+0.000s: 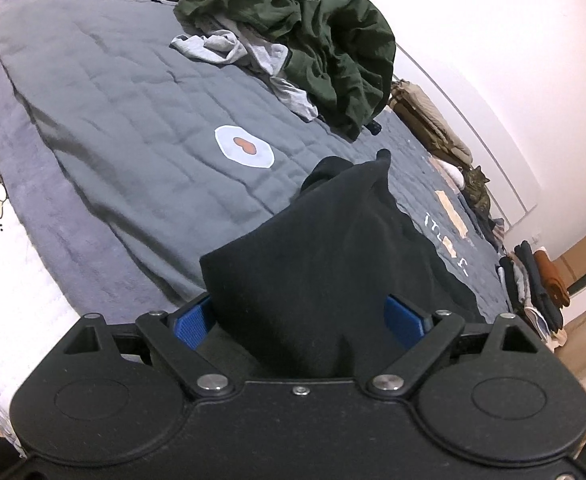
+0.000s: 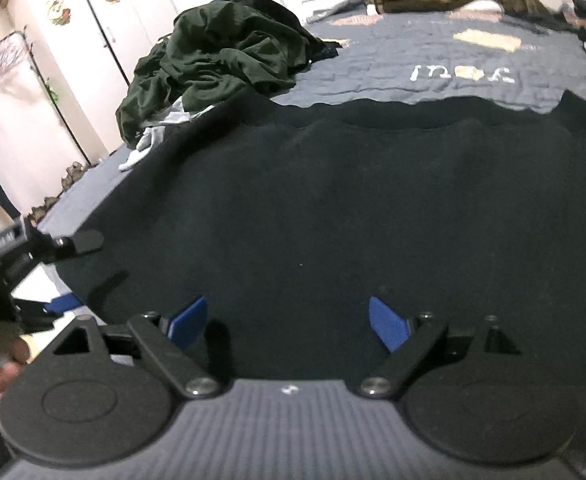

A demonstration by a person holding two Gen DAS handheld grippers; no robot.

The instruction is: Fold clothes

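Both my jaws stand apart over the black garment [image 2: 333, 200], nothing clamped; next, grab an edge to fold.

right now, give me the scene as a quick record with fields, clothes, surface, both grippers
surface: grey quilt on a bed
garment in work: black top, spread flat in the right wrist view
unfolded pile: green garment heaped over a light grey one
folded stack: at the bed's far edge
left gripper: jaws wide, black cloth lying between them
right gripper: jaws wide over the black top
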